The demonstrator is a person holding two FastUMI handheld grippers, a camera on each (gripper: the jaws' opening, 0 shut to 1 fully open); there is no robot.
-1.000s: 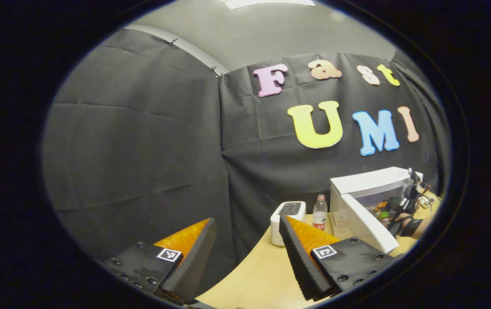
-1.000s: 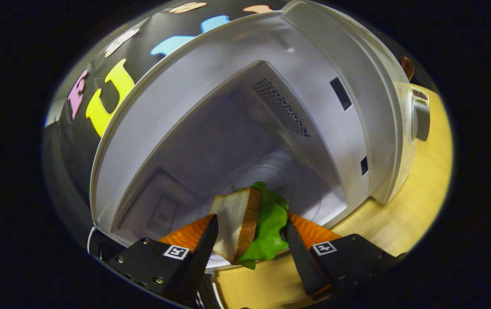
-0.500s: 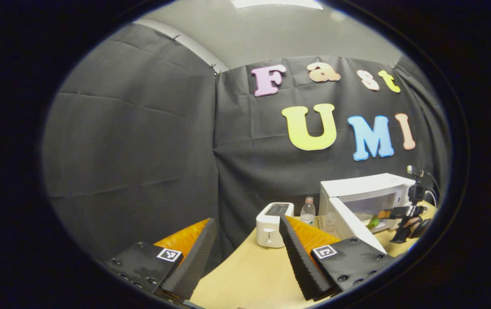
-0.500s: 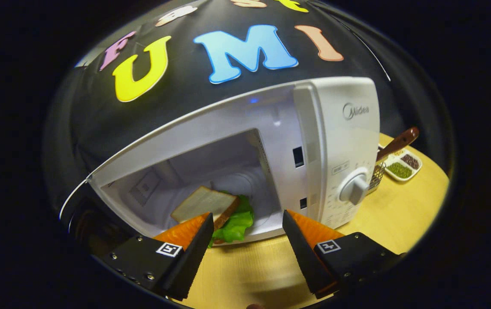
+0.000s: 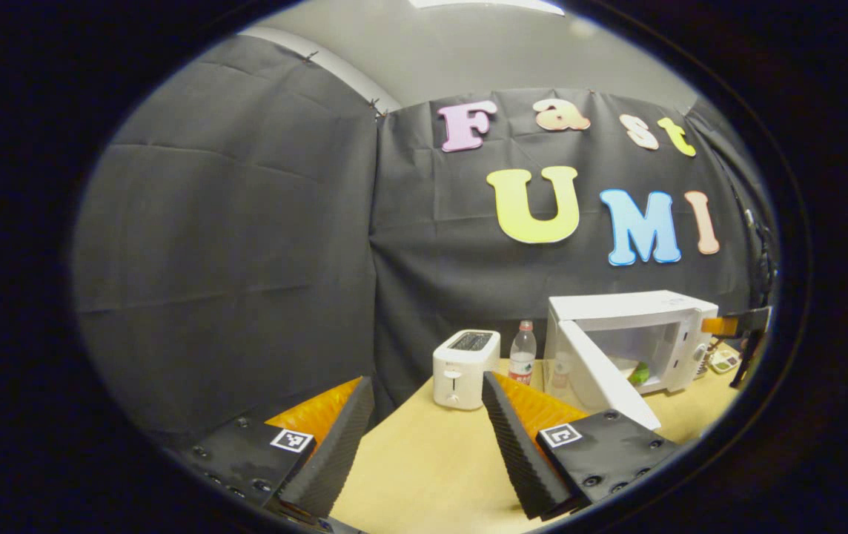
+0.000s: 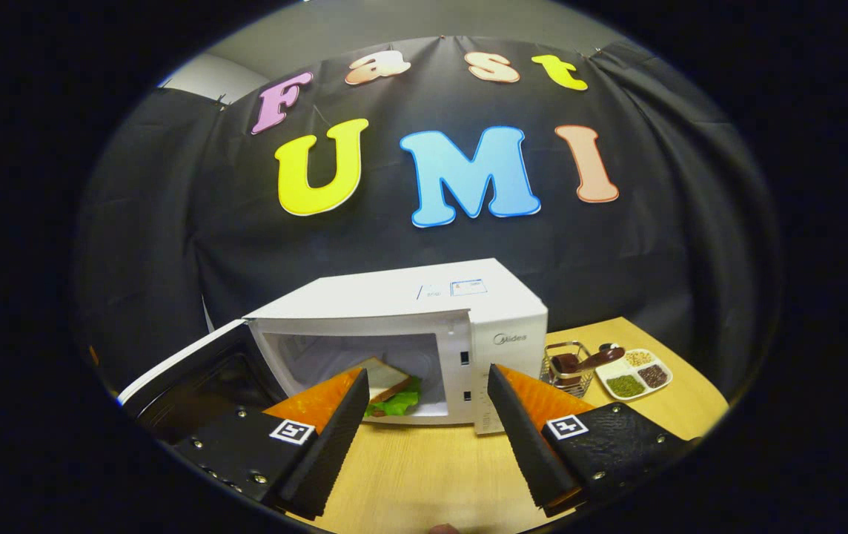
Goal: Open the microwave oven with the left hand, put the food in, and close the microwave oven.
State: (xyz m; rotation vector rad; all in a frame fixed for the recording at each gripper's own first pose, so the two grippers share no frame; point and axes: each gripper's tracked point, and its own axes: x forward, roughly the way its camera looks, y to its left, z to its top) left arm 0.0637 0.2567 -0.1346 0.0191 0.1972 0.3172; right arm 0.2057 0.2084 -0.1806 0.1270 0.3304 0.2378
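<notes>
Pulled well back from the microwave oven [image 6: 424, 334], the right gripper [image 6: 428, 415] now hangs over the front part of the worktop [image 6: 424, 475] with its fingers wide apart and nothing between them, where a second ago they were inside the cavity with the food pinched between them. The oven stands toward the back edge of the worktop, and its door [image 6: 194, 371] is swung out to its left, wide open. The sandwich [image 6: 391, 389] lies inside on the cavity floor, bread on top and green lettuce showing at its front, clear of both fingers. In the left gripper view the oven [image 5: 624, 334] has drifted closer to the middle, with the toaster [image 5: 465, 358] and a bottle [image 5: 520, 354] beside it along the back edge, while the left gripper [image 5: 424, 437] sits near the front left corner, also spread wide and empty, well apart from the door [image 5: 602, 378]. The right gripper [image 5: 735, 330] shows at that view's far right edge. So the loading step looks finished; what remains is closing the door, most likely a push on its outer face from the left side.
</notes>
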